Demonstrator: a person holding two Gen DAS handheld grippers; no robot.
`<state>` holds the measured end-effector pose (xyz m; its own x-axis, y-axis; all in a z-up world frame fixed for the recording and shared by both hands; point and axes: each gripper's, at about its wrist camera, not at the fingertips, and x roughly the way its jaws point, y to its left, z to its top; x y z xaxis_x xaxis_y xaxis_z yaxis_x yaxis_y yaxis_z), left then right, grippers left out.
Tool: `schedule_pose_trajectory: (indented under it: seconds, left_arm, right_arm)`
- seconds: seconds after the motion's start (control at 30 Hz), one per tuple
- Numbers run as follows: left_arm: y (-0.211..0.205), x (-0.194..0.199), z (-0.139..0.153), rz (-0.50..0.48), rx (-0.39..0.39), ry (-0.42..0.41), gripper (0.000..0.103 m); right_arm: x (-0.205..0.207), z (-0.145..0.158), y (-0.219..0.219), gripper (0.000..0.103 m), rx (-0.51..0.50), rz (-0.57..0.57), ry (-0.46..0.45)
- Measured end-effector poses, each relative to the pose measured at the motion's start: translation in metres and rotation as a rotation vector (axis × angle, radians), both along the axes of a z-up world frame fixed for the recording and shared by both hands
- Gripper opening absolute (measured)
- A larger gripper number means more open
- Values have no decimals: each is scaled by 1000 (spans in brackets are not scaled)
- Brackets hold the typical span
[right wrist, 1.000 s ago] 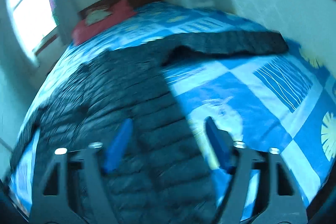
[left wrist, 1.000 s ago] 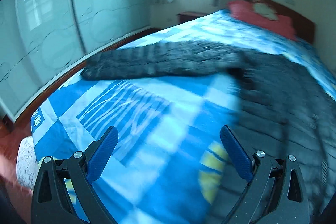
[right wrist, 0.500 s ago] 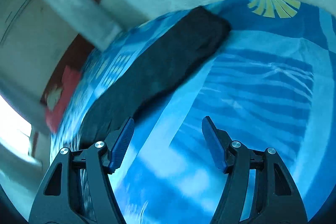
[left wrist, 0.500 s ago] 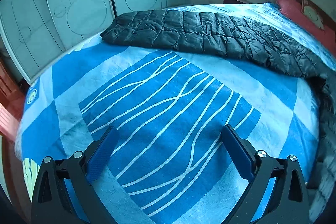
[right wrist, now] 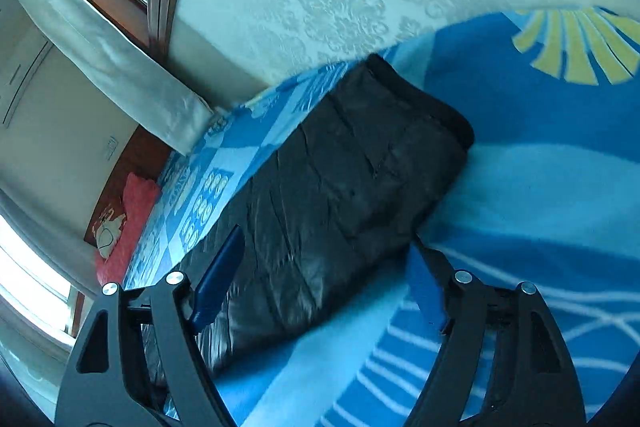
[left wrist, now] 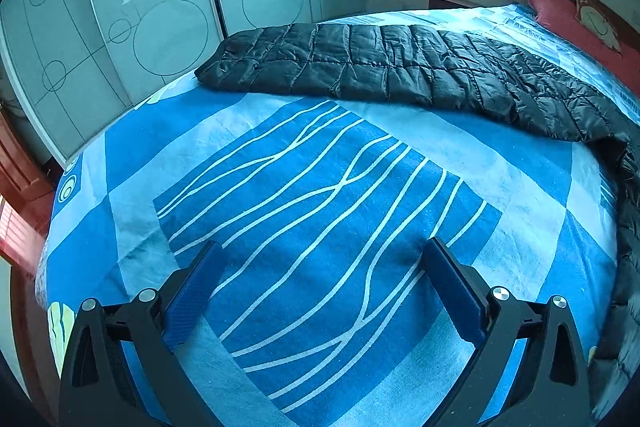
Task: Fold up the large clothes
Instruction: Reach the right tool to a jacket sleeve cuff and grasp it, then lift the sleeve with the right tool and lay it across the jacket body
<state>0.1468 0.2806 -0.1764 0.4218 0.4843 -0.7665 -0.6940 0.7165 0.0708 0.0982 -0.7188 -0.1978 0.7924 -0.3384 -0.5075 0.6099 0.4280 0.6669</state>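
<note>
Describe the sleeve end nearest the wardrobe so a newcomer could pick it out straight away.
Start from the bed with its blue patterned cover, and find the black quilted jacket spread across it. One sleeve stretches flat towards the sliding wardrobe doors; its end lies at the cover's edge. It is the only dark, stitched, puffy thing there, apart from both open grippers.

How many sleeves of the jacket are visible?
2. One sleeve lies stretched across the bed toward the wardrobe; the other reaches toward the wall, ahead of the right gripper.
</note>
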Motion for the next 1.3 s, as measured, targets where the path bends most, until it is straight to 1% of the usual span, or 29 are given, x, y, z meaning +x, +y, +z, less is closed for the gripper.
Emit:
schedule_pose_trajectory:
  seconds: [0.07,0.13,0.17,0.2,0.23,0.27,0.33,0.43,0.5,0.57,0.67,0.7,0.73,0.97,1.17,1.27,1.3]
  left_arm:
    - [0,-1,0,0,1,2,99]
    - [0,0,0,0,5,5,99]
    - [-1,0,0,1,7,6,99]
    - [-1,0,0,2,8,7,99]
    - [-1,0,0,2,10,8,99]
    - [-2,0,0,3,11,8,99]
    - [-2,0,0,3,11,6,99]
    - [-1,0,-1,4,9,3,99]
    - [-2,1,-1,4,13,2,99]
    - [-1,0,0,5,11,1,99]
    - [0,-1,0,5,10,-3,99]
    - [-1,-1,0,5,12,-3,99]
    - [0,-1,0,5,11,-4,99]
    - [-1,-4,-1,5,5,-18,99]
    - [0,-5,-1,4,-1,-30,99]
    - [0,-6,-2,3,-4,-36,99]
    - [1,-6,-2,3,-5,-38,99]
  right_arm:
    - [4,0,-3,68,-5,-29,25]
    - [2,-2,-8,43,8,-54,39]
    - [0,-3,-11,34,18,-61,41]
    - [-2,-4,-15,21,36,-61,36]
    - [-2,-3,-17,11,42,-59,36]
    - [-3,-1,-17,10,37,-58,38]
    - [-1,17,-5,7,-23,-46,35]
    - [9,51,27,6,-145,12,26]
    - [24,75,58,6,-230,75,22]
    - [40,91,86,6,-290,139,23]
    - [78,115,155,6,-418,278,45]
    - [86,119,172,6,-445,309,51]
    - [100,123,199,6,-482,356,63]
    - [171,124,358,6,-603,619,100]
    - [209,113,485,5,-635,812,125]
    - [216,106,531,5,-645,889,129]
    - [221,102,553,5,-647,926,134]
